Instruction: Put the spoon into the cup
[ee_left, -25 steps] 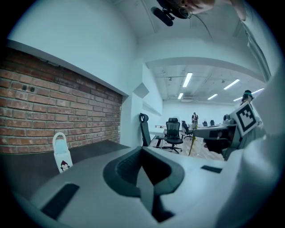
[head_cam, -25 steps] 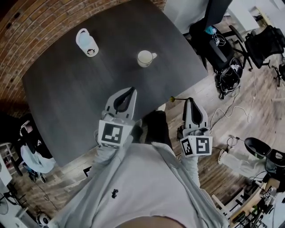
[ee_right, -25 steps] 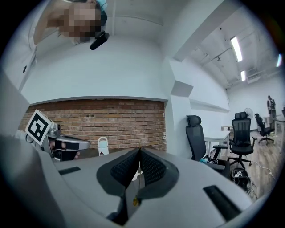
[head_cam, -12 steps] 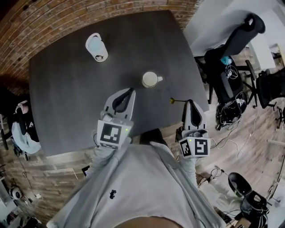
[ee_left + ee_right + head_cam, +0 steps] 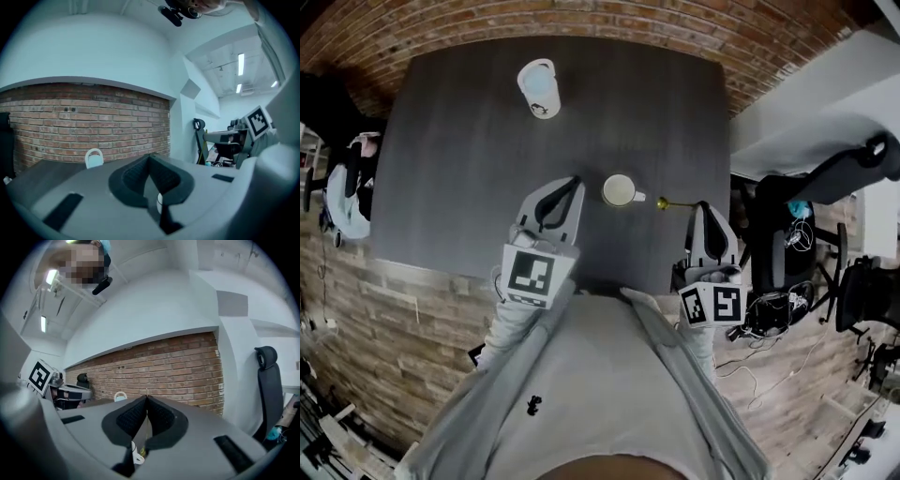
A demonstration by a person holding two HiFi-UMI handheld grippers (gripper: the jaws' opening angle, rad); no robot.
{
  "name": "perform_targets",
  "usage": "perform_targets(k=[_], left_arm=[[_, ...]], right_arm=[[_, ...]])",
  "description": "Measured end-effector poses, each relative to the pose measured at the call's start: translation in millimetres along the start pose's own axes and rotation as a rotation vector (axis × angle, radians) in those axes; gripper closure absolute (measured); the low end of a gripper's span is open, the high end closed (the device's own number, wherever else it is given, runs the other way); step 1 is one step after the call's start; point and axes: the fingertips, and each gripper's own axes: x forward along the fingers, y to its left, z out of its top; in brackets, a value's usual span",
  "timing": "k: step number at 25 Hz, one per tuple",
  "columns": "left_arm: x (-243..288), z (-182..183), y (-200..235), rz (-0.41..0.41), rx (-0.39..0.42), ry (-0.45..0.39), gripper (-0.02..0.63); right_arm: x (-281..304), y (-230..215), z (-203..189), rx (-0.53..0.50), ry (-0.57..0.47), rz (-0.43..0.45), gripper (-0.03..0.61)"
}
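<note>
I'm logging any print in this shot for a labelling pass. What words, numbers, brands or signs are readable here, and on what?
No readable words, numbers or brands anywhere.
left hand-held gripper, cube: black-and-white square marker, a pattern, not text.
right hand-held gripper, cube: two such markers, patterns only.
tall white cup: small dark print, too small to read.
mug: no print visible.

No legible words, numbers or brands; only black-and-white square patterns on the white marker cube of the left tongs and the matching cube of the right tongs.
</note>
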Motion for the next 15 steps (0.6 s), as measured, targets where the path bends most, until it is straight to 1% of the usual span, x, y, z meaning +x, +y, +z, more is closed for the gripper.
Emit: perform_targets(k=[3,7,12,15], left_arm=[[-6.4,-0.8,5.8,0.065,-0.014,0.009,0.594],[-13.0,0.6,11.1,0.124,-0.041,0.018,0.594],[-17.6,-2.6,20.9,0.123,-0.016,0.014,0.594],[-14.6,-0.4,24.8,0.121,-0.047,0.021,0.594]], right_arm=[[12.0,0.9,2.2,0.006,-0.009,0.056,0.558],[20.3,4.7,3.9,0.018,-0.014,0.102,0.558],[30.1,12.9,6.5,0.046,-0.015,0.117,0.558],[36.1,16.9,8.2,0.054,-0.013,0.112,0.558]])
